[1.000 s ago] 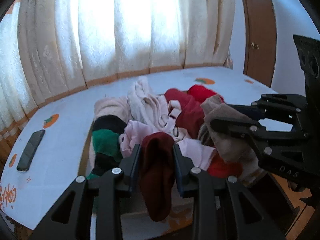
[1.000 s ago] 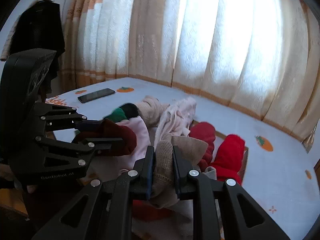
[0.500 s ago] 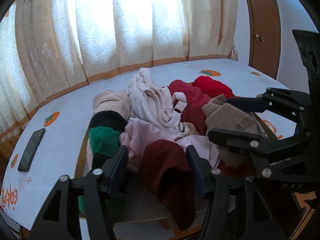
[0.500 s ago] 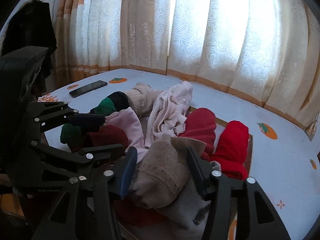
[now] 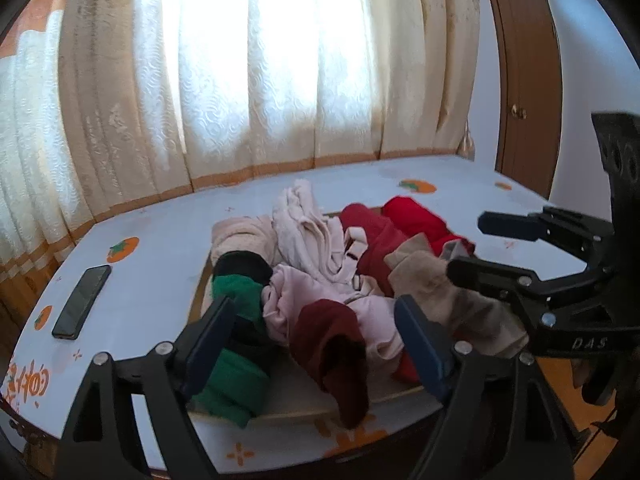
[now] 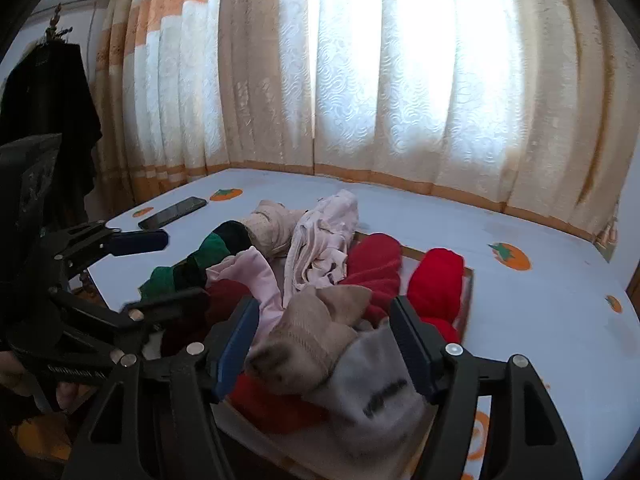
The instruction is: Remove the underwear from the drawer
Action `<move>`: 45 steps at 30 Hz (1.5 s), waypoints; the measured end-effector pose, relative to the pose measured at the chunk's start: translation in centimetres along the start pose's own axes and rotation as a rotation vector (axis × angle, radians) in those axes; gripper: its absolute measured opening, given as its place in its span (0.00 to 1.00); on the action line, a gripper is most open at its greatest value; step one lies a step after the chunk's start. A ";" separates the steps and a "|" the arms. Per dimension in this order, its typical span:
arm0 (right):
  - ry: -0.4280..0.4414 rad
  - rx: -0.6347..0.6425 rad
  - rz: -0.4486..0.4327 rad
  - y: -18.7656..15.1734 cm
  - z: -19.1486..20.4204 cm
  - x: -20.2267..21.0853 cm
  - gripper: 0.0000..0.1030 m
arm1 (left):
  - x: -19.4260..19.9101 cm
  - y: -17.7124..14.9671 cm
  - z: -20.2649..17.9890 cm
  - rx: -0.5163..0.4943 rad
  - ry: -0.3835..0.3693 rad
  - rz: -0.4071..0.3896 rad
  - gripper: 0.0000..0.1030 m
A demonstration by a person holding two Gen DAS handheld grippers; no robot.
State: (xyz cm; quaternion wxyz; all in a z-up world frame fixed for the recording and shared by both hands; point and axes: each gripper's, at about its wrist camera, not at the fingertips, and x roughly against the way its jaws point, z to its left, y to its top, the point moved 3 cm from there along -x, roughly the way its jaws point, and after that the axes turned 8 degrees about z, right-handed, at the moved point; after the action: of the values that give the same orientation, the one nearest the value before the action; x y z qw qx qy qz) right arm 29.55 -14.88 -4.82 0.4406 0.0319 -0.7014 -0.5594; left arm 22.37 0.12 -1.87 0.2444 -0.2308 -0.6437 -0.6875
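A shallow wooden drawer [image 5: 360, 402] lies on the table, heaped with underwear and socks. My left gripper [image 5: 314, 308] hovers at the heap's near edge with its jaws opening. A dark red garment [image 5: 336, 352] lies loose between them, drooping over the drawer's front wall. My right gripper [image 6: 324, 307] is beside it on the right, its jaws also opening. A beige ribbed garment [image 6: 308, 336] rests on the heap between its fingers, on top of a grey piece [image 6: 372, 384]. Each view shows the other gripper, the right gripper [image 5: 470, 246] and the left gripper [image 6: 180, 267].
Green and black [image 5: 236, 296], pale pink [image 5: 304, 292] and bright red [image 5: 416, 216] pieces fill the drawer. A black phone [image 5: 82, 302] lies on the blue persimmon-print tablecloth [image 5: 152, 240] to the left. Curtains [image 5: 280, 80] hang behind, a brown door [image 5: 528, 80] is at far right, and a dark coat [image 6: 44, 92] hangs at left.
Both grippers went from shut to wide apart. The dark red garment and the beige garment dropped from their pads onto the heap. Both grippers pulled back and up a little.
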 end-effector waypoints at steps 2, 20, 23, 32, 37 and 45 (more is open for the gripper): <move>0.002 -0.021 -0.003 -0.4 -0.1 1.0 0.68 | 1.4 -0.6 0.0 0.017 0.004 -0.019 0.88; -0.045 -0.049 -0.143 -5.3 4.2 12.5 0.77 | 11.6 -4.2 -3.9 0.021 -0.002 -0.130 1.00; -0.058 -0.047 -0.167 -5.2 4.2 13.5 0.78 | 12.0 -4.3 -3.7 0.047 -0.007 -0.131 1.00; -0.068 -0.045 -0.183 -5.2 4.4 14.2 0.79 | 12.3 -4.5 -2.7 0.077 0.022 -0.120 1.00; -0.058 -0.038 -0.181 -5.3 4.7 14.1 0.79 | 12.3 -4.5 -2.7 0.081 0.025 -0.117 1.00; -0.052 -0.034 -0.186 -5.4 4.8 14.1 0.79 | 12.3 -4.5 -2.8 0.081 0.028 -0.114 1.00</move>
State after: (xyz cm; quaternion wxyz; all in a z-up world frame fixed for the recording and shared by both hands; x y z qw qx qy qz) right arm 15.38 -20.81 -0.93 0.3687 0.0747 -0.6970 -0.6105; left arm 10.06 -2.88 2.26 0.2232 -0.1741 -0.6796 -0.6768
